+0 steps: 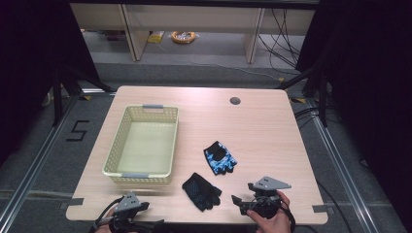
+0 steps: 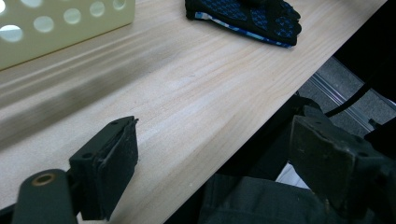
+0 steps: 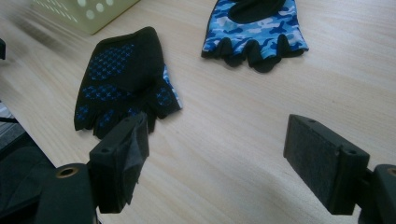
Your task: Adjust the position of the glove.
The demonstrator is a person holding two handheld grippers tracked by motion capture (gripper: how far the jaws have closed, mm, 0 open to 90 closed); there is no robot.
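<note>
My left gripper (image 1: pixel 127 209) sits at the table's (image 1: pixel 262 126) near edge, jaws spread, holding nothing. The basket (image 1: pixel 144 144) stands toward the left edge. One glove (image 1: pixel 201 191) lies near the near edge, another (image 1: pixel 220 157) mid-table. My right gripper (image 1: pixel 243 201) hovers just right of the nearer glove, jaws spread.
</note>
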